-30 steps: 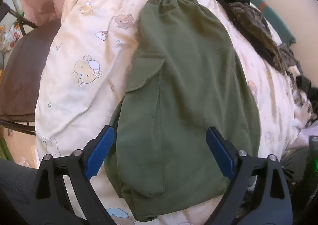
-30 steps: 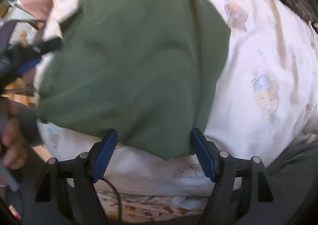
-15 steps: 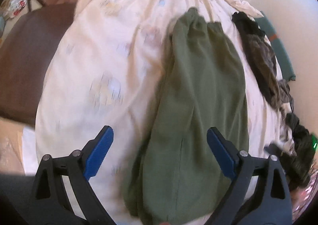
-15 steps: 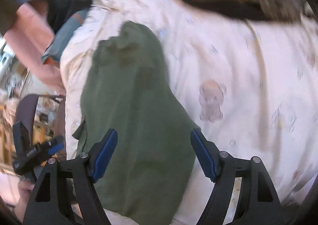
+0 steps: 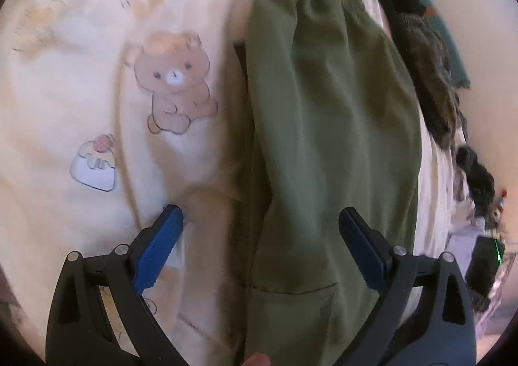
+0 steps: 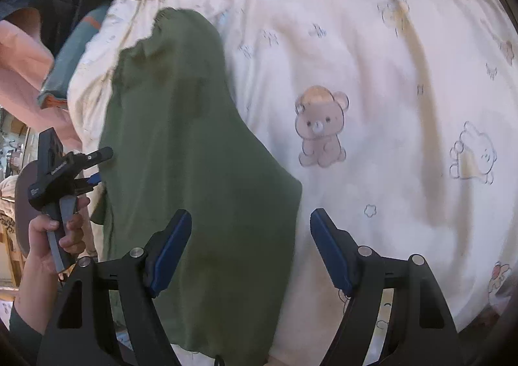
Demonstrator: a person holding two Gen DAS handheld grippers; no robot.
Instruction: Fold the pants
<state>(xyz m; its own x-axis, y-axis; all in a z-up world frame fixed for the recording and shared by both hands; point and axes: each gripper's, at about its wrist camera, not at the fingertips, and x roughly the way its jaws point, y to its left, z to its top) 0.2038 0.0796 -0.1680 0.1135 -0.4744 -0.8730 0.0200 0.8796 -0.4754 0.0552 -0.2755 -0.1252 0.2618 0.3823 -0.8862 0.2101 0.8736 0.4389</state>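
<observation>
Green pants (image 5: 330, 126) between open left gripper (image 5: 260, 236) fingers

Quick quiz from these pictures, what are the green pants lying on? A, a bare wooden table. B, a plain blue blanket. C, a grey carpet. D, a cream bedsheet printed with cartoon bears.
D: the pants lie on a cream sheet with a bear print beside them.
</observation>
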